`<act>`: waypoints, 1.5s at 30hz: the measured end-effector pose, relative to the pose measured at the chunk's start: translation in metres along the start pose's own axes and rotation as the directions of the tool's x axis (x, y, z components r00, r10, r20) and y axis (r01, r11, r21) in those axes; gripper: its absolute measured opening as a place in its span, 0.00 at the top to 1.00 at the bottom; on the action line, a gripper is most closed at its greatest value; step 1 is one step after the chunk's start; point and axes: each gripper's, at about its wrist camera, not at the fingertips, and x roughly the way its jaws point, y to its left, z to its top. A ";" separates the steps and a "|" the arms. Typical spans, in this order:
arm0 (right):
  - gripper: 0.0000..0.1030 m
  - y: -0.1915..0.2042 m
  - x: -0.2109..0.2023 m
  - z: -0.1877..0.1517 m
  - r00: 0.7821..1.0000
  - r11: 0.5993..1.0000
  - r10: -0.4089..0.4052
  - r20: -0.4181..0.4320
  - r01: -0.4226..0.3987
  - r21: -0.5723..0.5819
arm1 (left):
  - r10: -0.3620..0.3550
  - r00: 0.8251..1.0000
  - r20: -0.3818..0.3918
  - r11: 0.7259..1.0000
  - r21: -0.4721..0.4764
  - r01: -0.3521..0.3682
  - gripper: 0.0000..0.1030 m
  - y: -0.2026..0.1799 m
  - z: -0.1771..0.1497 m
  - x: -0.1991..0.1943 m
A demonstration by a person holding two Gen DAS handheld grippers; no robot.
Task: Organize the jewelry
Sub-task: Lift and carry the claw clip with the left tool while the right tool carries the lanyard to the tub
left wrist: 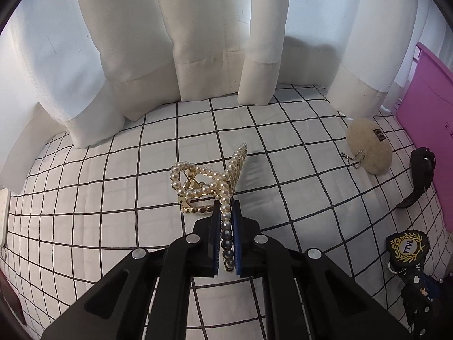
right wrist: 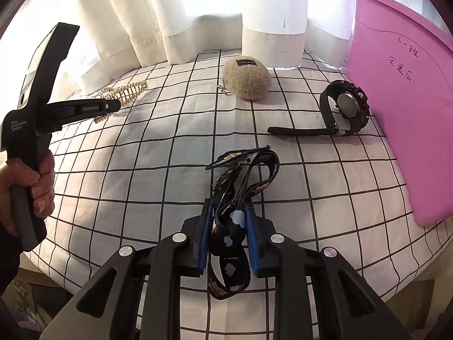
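Over the checked white bedcover (right wrist: 141, 153), left gripper (left wrist: 226, 221) pinches a gold pearl-studded hair claw (left wrist: 203, 184), right gripper (right wrist: 228, 226) clamps a navy flower-print strap (right wrist: 235, 198), apparently for sorting.

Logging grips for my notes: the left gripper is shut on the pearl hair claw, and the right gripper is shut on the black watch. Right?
Not quite. The left gripper does clamp the pearl hair claw, but the right gripper is shut on the dark flower-print strap. The right wrist view shows the black watch lying untouched.
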 end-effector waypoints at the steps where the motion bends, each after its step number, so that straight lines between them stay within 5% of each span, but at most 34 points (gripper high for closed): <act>1: 0.79 -0.001 -0.003 0.001 1.000 1.000 0.003 0.003 -0.003 0.000 | 0.000 1.000 0.002 1.000 -0.003 0.000 0.93 0.002 -0.002 -0.005; 27: 0.78 -0.030 -0.124 0.046 0.970 0.998 0.064 0.237 -0.060 -0.023 | -0.018 0.989 0.150 0.998 0.060 0.009 0.92 -0.044 0.002 -0.133; 45: 0.78 -0.163 -0.212 0.064 0.908 0.991 -0.089 0.409 0.041 0.124 | -0.200 0.944 0.264 0.961 0.240 0.136 0.92 -0.199 0.063 -0.187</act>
